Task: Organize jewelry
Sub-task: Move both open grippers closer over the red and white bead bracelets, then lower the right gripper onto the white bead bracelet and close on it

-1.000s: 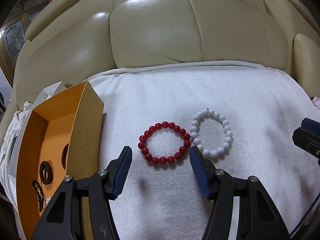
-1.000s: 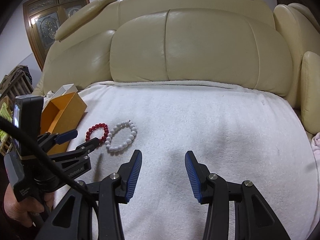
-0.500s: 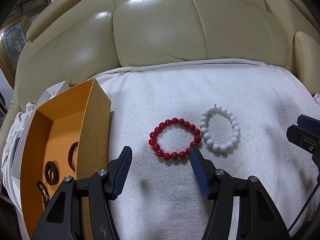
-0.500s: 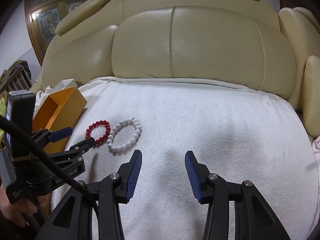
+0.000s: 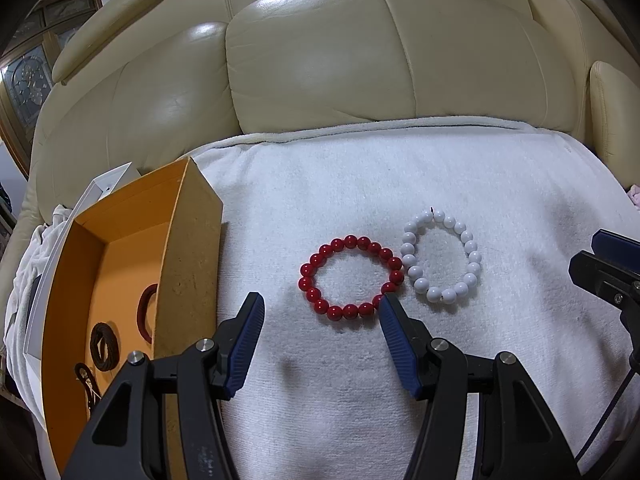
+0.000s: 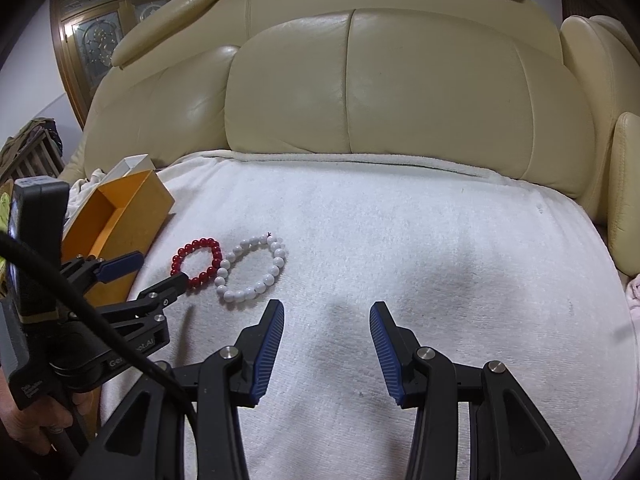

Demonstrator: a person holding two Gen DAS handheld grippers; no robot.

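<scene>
A white terry towel (image 5: 400, 184) covers the seat of a cream leather sofa (image 5: 320, 60); a wooden glazed door (image 6: 100, 36) stands behind. The left gripper (image 5: 322, 316) is spread and empty, a round red bead bracelet (image 5: 351, 278) lying flat just beyond its fingertips. A white bead bracelet (image 5: 442, 256), its oval running away from the claw, touches the red one's right side. An open orange cardboard box (image 5: 192, 248) sits left. The right gripper (image 6: 327, 324) is spread and empty over bare towel.

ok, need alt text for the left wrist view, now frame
The open left gripper hovers just short of a red bead bracelet that lies touching a white bead bracelet on a white towel over a cream leather sofa. An open orange box with dark rings inside sits left; the right gripper's tip shows at the right edge.
</scene>
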